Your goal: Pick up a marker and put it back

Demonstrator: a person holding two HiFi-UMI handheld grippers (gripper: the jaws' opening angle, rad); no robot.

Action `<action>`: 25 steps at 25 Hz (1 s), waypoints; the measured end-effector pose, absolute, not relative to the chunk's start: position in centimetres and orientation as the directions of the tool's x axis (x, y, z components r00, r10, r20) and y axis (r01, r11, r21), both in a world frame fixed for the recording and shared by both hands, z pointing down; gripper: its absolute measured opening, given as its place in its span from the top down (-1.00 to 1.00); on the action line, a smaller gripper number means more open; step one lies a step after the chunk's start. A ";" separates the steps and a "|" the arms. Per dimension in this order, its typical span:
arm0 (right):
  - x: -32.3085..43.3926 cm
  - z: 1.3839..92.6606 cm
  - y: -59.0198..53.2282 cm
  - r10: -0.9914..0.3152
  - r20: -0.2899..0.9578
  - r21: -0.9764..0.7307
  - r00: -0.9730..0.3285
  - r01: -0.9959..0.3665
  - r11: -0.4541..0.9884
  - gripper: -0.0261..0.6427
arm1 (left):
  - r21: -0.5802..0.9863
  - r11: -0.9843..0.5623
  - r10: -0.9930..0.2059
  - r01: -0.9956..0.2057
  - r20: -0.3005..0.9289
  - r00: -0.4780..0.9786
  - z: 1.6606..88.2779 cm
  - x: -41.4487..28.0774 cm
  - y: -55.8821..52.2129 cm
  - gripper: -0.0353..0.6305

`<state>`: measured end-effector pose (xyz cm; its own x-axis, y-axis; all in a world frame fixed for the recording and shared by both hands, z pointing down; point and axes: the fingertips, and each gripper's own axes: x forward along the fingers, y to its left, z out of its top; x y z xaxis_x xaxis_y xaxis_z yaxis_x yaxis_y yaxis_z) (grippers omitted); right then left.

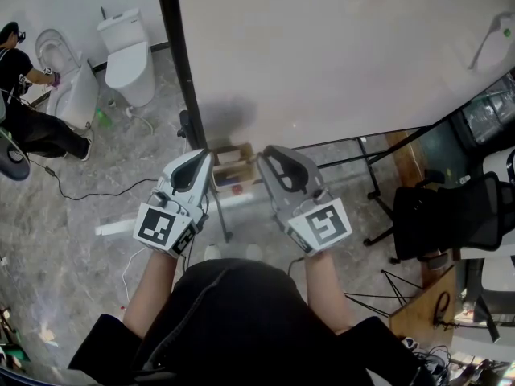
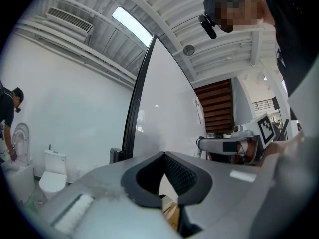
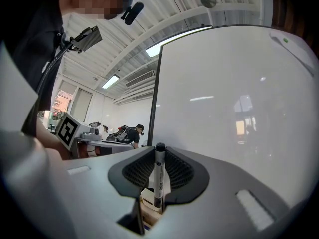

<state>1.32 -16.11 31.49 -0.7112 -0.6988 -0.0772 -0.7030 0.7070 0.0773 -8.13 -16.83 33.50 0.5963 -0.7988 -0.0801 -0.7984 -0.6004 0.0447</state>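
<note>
A black-capped marker [image 3: 159, 176] with a white barrel stands upright between the pads of my right gripper [image 3: 158, 156], which is shut on it. In the head view the right gripper [image 1: 272, 161] and the left gripper [image 1: 198, 166] are held side by side in front of the whiteboard [image 1: 338, 55], just above a small cardboard box [image 1: 233, 170] on the board's ledge. In the head view the marker is hidden by the jaws. In the left gripper view my left gripper [image 2: 164, 156] has its tips together and nothing between them.
The whiteboard's black edge post [image 1: 181, 71] runs up at the left. Beyond it stand a white toilet [image 1: 129, 51] and a crouching person [image 1: 24, 95]. A black office chair [image 1: 451, 215] and the board's stand legs [image 1: 378, 191] are at the right.
</note>
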 end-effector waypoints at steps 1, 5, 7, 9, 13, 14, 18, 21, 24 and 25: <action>1.3 31.4 -16.1 -0.697 -0.078 0.080 -0.712 -0.702 0.708 0.69 | 0.042 -0.600 -0.799 -0.799 -0.082 0.596 33.4 -8.1 -16.8 0.88; 1.6 32.0 -16.1 -0.707 -0.044 0.073 -0.706 -0.708 0.703 0.69 | 0.039 -0.599 -0.799 -0.800 -0.089 0.594 33.0 -8.1 -16.8 0.88; 1.3 31.5 -16.1 -0.697 -0.075 0.076 -0.713 -0.701 0.709 0.69 | 0.037 -0.598 -0.800 -0.801 -0.088 0.593 33.0 -8.2 -16.8 0.88; 1.3 31.3 -16.1 -0.696 -0.082 0.074 -0.713 -0.701 0.709 0.69 | 0.032 -0.599 -0.799 -0.800 -0.086 0.595 33.1 -8.2 -16.7 0.88; 1.3 31.6 -16.0 -0.690 -0.082 0.076 -0.719 -0.695 0.715 0.69 | 0.028 -0.607 -0.793 -0.794 -0.091 0.603 32.9 -8.0 -16.5 0.89; 1.3 31.5 -15.9 -0.691 -0.082 0.075 -0.718 -0.696 0.714 0.69 | 0.031 -0.609 -0.791 -0.793 -0.095 0.604 32.8 -7.9 -16.4 0.89; 1.3 31.5 -15.9 -0.688 -0.085 0.074 -0.720 -0.694 0.717 0.69 | 0.037 -0.610 -0.790 -0.791 -0.107 0.604 32.7 -8.0 -16.3 0.88; 1.3 31.6 -15.9 -0.688 -0.088 0.069 -0.721 -0.693 0.718 0.69 | 0.036 -0.605 -0.793 -0.795 -0.106 0.599 32.7 -8.1 -16.3 0.88; 1.4 31.6 -15.9 -0.693 -0.082 0.067 -0.717 -0.697 0.713 0.69 | 0.034 -0.602 -0.796 -0.798 -0.103 0.597 32.8 -8.2 -16.2 0.88; 1.4 31.7 -15.9 -0.693 -0.080 0.066 -0.716 -0.698 0.713 0.69 | 0.034 -0.602 -0.796 -0.798 -0.102 0.596 32.9 -8.2 -16.2 0.88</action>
